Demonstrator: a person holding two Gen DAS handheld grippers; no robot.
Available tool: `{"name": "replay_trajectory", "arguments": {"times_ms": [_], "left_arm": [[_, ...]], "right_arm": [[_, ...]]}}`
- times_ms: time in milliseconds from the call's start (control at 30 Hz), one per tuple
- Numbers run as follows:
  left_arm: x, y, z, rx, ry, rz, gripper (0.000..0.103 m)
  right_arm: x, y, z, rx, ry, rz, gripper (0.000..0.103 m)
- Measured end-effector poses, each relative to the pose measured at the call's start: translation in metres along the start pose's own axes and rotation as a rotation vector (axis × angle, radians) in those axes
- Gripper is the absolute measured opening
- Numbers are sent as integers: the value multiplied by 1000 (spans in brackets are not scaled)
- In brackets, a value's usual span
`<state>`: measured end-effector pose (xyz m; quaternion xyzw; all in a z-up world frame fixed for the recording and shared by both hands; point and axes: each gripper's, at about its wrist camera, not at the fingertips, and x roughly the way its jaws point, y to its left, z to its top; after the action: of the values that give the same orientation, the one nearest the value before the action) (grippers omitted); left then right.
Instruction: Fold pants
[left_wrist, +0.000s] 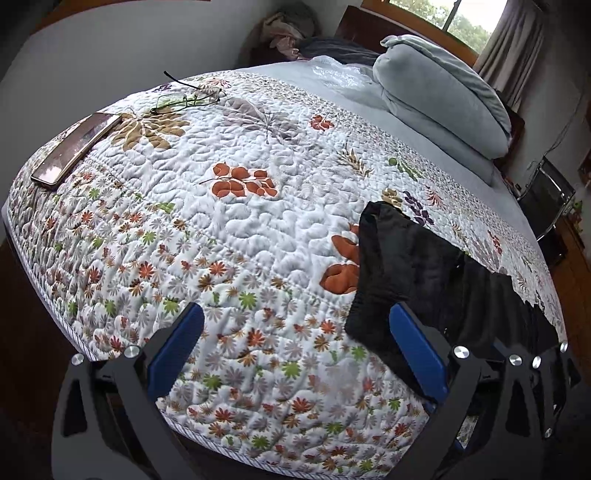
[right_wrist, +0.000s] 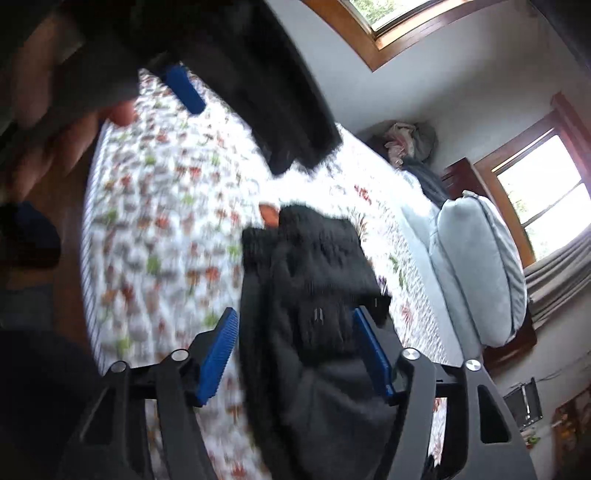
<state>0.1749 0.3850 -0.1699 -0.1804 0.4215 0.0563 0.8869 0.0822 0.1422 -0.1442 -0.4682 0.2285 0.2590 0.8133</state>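
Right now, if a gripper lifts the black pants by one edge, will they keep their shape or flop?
Probably flop: the pants lie creased and bunched on the quilt. They likely drape, since part hangs over the bed's edge. Grip seems fair, as the cloth looks matte.

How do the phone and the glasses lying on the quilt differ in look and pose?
The phone is a solid flat slab with a shiny reflecting face; the glasses are a thin wire frame with clear lenses, so the quilt shows through. The phone lies flat near the bed's left edge; the glasses sit farther in, one temple arm sticking up. Both rest on the quilt, apart from the black pants.
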Motion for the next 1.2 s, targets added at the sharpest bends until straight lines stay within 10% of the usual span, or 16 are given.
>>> {"name": "replay_trajectory", "arguments": {"times_ms": [267, 467, 667, 733, 867, 1033, 1200], "left_arm": [[10, 19, 29, -29, -13, -124, 100], [41, -5, 65, 84, 109, -209, 100], [82, -46, 82, 224, 281, -259, 100], [97, -55, 84, 214, 339, -302, 100], [120, -63, 84, 191, 418, -330, 100], [139, -70, 84, 168, 472, -334, 100], [149, -72, 91, 152, 536, -395, 100]], "right_arm": [[51, 10, 23, -17, 99, -72, 65], [48, 17, 25, -58, 111, -95, 87], [63, 13, 17, -18, 139, -80, 87], [70, -3, 16, 47, 173, -46, 52], [77, -12, 14, 30, 191, -68, 44], [95, 3, 18, -55, 203, -157, 61], [92, -29, 13, 76, 194, -54, 16]]}}
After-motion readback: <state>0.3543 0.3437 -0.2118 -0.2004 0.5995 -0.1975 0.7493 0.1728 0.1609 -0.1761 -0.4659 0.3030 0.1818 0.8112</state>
